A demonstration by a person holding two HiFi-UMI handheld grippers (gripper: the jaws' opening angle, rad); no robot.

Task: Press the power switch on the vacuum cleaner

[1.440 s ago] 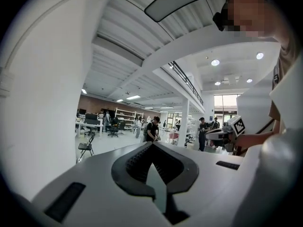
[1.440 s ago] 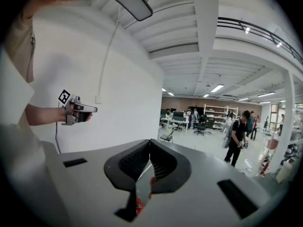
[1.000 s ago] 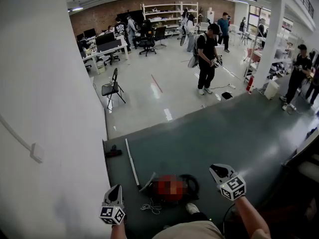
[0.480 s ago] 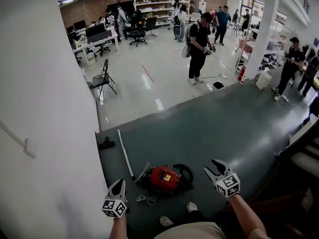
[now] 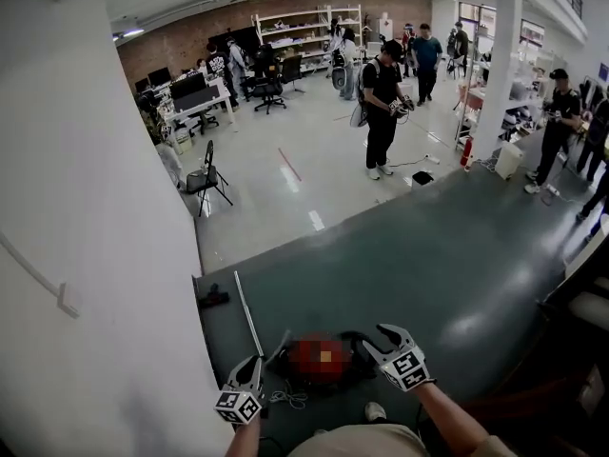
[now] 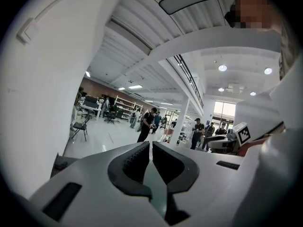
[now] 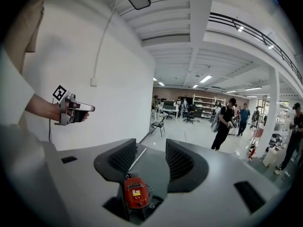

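The red canister vacuum cleaner (image 7: 136,193) lies on the dark floor just in front of me, partly smeared in the head view (image 5: 322,362). Its black hose (image 5: 360,341) curls at its right and its metal tube (image 5: 249,314) runs away to the left. My right gripper (image 5: 373,335) hovers over the vacuum's right side. Its jaws (image 7: 150,148) are opening, nothing is between them, and the vacuum shows below them. My left gripper (image 5: 255,364) hangs at the vacuum's left with its jaws (image 6: 150,143) shut and empty.
A white wall (image 5: 95,255) stands close on the left. A white cord (image 5: 285,398) lies by my shoe (image 5: 375,411). A small black object (image 5: 211,299) sits by the wall. A folding chair (image 5: 207,181) and several standing people are farther off.
Both grippers have come down and inward to the vacuum, the left one moving right. The right gripper's jaws went from shut to wide apart.
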